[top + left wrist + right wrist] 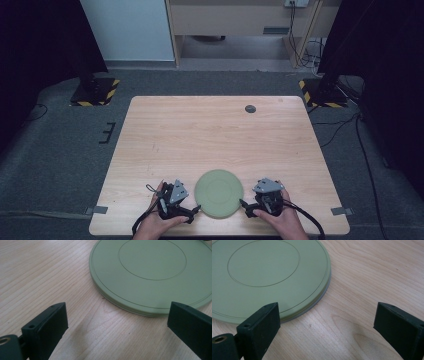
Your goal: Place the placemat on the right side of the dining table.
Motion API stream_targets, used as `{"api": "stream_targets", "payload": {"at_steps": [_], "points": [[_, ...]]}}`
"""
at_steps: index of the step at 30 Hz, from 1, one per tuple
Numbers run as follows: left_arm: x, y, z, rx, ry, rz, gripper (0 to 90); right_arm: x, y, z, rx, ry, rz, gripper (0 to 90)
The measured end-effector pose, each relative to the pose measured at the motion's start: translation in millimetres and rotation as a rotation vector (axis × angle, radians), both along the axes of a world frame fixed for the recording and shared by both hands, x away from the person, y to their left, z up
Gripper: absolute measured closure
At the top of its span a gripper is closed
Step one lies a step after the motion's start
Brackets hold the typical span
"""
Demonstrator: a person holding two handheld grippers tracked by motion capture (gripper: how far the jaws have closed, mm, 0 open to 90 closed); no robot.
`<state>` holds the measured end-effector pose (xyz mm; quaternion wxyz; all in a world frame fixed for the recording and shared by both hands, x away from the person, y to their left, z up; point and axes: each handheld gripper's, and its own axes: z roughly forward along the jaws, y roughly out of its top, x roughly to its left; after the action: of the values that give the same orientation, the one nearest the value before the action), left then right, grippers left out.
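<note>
Plate (218, 193), pale green and round, lay flat near the front edge of the wooden surface (210, 135), right between your two hands. It carried a raised inner ring and a thin line near its rim, and in the left gripper view its edge looked layered, though you could not tell whether that meant more than one plate.

Your left gripper (191, 214) sat just beside the plate's left edge, its jaws spread wide and grasping nothing; in its own view the plate (152, 272) filled the upper right, with one jaw low at the left over bare wood and the other at the right, just in front of the rim.

Your right gripper (244, 207) sat just beside the plate's right edge, jaws likewise spread and empty. In its view the plate (262, 277) lay at the upper left, one jaw overlapping its rim.

Farther back, a small dark round disc (250, 108) rested near the far edge of the surface, well apart from everything.
</note>
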<state>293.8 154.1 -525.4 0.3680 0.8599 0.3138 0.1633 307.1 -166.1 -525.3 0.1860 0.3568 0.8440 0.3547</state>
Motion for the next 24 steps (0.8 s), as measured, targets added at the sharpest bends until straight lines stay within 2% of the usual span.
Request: {"api": "stream_targets", "payload": {"at_steps": [5, 15, 24], "points": [[0.5, -5.2, -1.8, 0.015, -0.020, 0.008, 2.1, 0.3, 1.2, -1.2, -0.011, -0.004, -0.005, 5.8], [4.0, -6.2, -2.5, 0.010, -0.016, 0.032, 0.9, 4.0, 3.3, -0.8, -0.023, -0.010, -0.039, 4.6], [5.1, -5.1, -1.9, -0.004, -0.017, 0.037, 2.6, 4.5, 3.3, -0.8, -0.025, -0.013, -0.045, 5.9]]}}
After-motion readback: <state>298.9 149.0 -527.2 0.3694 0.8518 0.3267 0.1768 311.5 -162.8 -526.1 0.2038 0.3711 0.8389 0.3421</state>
